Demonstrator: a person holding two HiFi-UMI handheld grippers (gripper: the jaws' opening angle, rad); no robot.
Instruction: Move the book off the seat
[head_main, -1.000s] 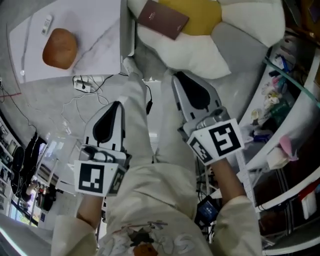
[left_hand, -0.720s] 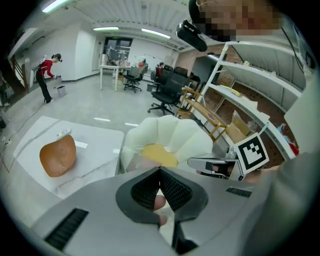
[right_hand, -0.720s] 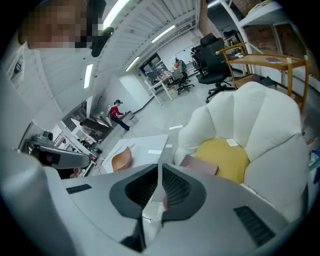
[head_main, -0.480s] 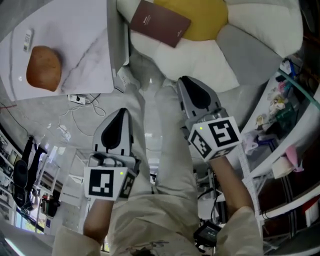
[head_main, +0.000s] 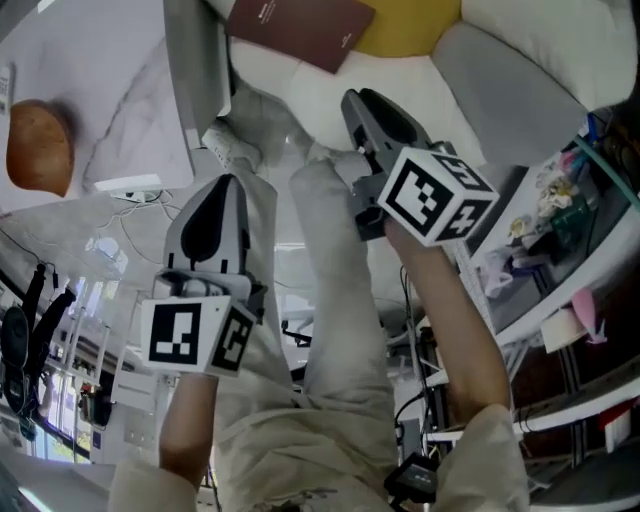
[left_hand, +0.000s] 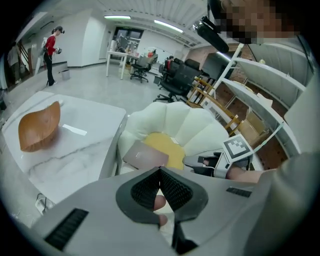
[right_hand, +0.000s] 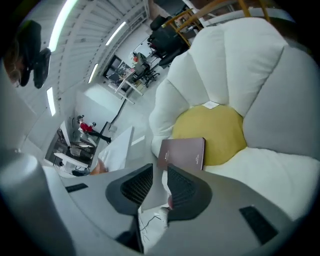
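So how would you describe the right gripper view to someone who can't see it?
A maroon book lies closed at the edge of the yellow centre of a white flower-shaped seat, just ahead of the right gripper. Its dark fingers are opening with nothing between them; a white table stands beyond at left.

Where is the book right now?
In the head view the book lies at the top middle, on the white seat, partly over its yellow centre, just right of the table.
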